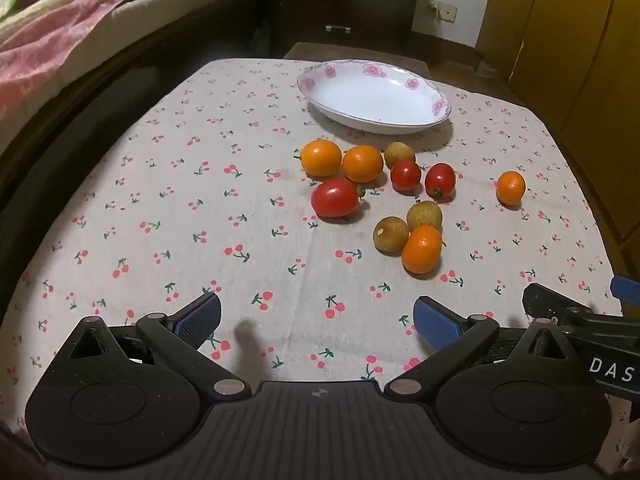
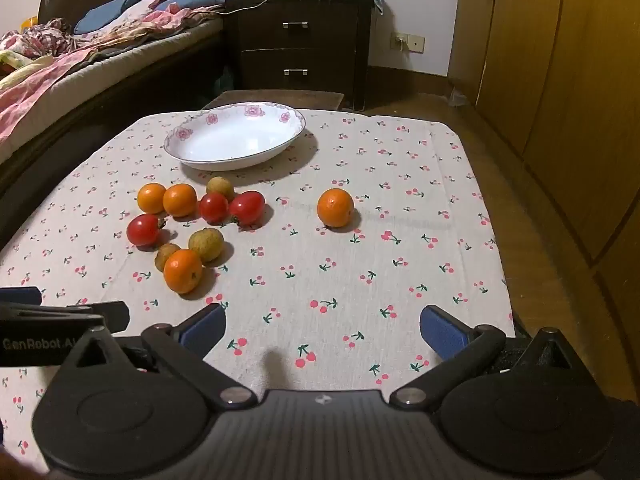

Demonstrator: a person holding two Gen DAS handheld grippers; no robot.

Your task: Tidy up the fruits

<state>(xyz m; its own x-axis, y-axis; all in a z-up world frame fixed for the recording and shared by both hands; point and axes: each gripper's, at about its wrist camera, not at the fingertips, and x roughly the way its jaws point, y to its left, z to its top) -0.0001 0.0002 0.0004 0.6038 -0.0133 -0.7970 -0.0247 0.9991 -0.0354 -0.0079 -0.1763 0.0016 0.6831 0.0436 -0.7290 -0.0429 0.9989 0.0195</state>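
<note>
**Inspector A:** Left gripper (image 1: 316, 322): jaws apart, nothing between them, held over the near edge of the counter (image 1: 160, 200). Right gripper (image 2: 322, 330): jaws likewise wide apart and empty, over the near edge beside the left one.

**Inspector B:** Confirmed. Location of the fruit?

**Inspector A:** All lying on the cherry-print cloth (image 2: 400, 280), none in the dish. The white dish (image 1: 374, 96) with a pink floral rim sits toward the far edge, nothing in it. In front of it, a cluster: two orange fruits (image 1: 321, 157) touching side by side, a brownish round fruit (image 1: 399, 154) just beside them, two red tomatoes (image 1: 405, 176) close together, and a larger red tomato (image 1: 335, 197) nearer the left side of the group.

**Inspector B:** And closer to the near edge?

**Inspector A:** A second knot: two brownish fruits (image 1: 424, 215) and one orange fruit (image 1: 421, 249) pressed against them. One lone orange fruit (image 2: 335, 207) lies well apart, toward the right edge.

**Inspector B:** Surroundings?

**Inspector A:** A bed (image 2: 80, 60) with rumpled covers along the left, a dark drawer unit (image 2: 300, 48) beyond the far edge, wooden cupboards (image 2: 560, 80) on the right.
</note>
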